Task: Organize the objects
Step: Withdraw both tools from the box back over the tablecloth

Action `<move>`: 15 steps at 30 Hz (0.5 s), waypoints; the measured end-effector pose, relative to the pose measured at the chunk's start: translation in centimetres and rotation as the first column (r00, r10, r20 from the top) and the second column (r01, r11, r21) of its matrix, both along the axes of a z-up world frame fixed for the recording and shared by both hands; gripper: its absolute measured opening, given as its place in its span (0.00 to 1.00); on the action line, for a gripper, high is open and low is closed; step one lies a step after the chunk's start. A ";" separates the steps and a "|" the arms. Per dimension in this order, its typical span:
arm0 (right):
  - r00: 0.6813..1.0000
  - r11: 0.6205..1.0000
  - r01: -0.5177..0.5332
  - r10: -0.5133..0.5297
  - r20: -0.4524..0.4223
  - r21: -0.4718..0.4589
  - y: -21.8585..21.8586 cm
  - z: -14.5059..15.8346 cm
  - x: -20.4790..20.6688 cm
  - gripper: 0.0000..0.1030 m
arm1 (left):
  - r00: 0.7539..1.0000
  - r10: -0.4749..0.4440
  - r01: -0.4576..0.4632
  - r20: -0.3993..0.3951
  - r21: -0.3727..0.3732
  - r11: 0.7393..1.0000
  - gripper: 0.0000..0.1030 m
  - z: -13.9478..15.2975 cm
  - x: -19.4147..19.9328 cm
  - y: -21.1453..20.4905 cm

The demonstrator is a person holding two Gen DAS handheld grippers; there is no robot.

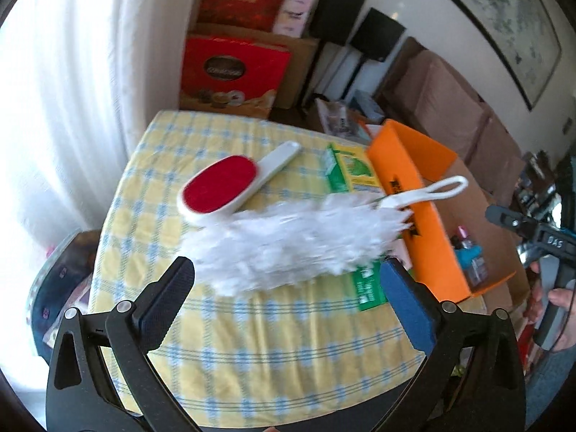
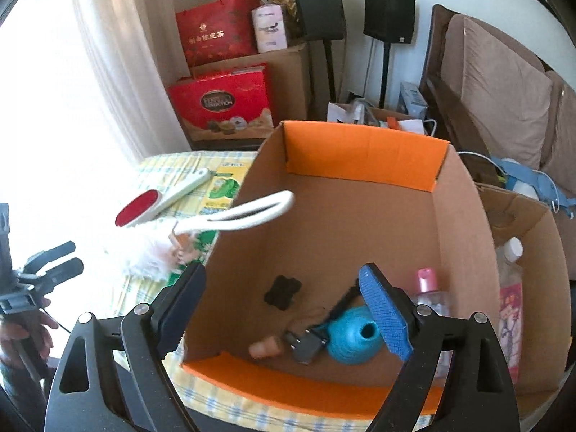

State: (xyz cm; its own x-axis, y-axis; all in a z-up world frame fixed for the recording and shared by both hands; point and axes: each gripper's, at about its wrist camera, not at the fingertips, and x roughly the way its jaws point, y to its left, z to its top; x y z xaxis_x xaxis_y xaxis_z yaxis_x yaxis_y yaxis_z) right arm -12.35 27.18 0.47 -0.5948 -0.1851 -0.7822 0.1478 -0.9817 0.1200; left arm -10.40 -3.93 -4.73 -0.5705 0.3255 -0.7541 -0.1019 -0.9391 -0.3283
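Observation:
A white fluffy duster (image 1: 288, 241) lies on the yellow checked table (image 1: 252, 342), its looped white handle (image 1: 432, 192) leaning over the orange box's (image 1: 424, 223) wall. A red-and-white lint brush (image 1: 230, 187) lies behind it. My left gripper (image 1: 288, 298) is open and empty just short of the duster. My right gripper (image 2: 284, 302) is open and empty above the open cardboard box (image 2: 360, 198). The box holds a blue round object (image 2: 352, 338), a black plug (image 2: 306, 345), a black clip (image 2: 282, 291) and a pink-capped bottle (image 2: 426, 288). The duster handle (image 2: 248, 212) and lint brush (image 2: 158, 201) also show there.
A green and yellow packet (image 1: 354, 176) lies under the duster by the box. Red gift boxes (image 1: 230, 72), cartons and two black speakers (image 1: 360, 25) stand behind the table. A brown sofa (image 2: 504, 90) is at the right. A second carton with a clear bottle (image 2: 511, 288) adjoins the box.

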 end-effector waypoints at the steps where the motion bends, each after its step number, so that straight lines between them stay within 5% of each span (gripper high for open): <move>1: 1.000 1.000 0.003 -0.003 0.000 -0.007 -0.1 0.0 -0.3 0.86 | 1.000 0.011 -0.011 0.008 0.008 1.000 1.00 -0.3 -0.1 -0.4; 15: 0.997 0.993 0.068 -0.065 0.033 -0.100 0.8 -0.7 -5.0 0.86 | 0.995 0.073 -0.082 0.068 0.150 0.985 0.98 -2.8 -2.8 -3.2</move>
State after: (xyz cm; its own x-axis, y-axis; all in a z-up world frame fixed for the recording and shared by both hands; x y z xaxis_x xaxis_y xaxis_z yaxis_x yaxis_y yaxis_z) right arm -17.30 27.95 -0.18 -0.5852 -0.2253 -0.7789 0.0775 -0.9718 0.2228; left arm -13.22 -7.17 -7.51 -0.5522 0.3960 -0.7336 -0.0059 -0.8818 -0.4716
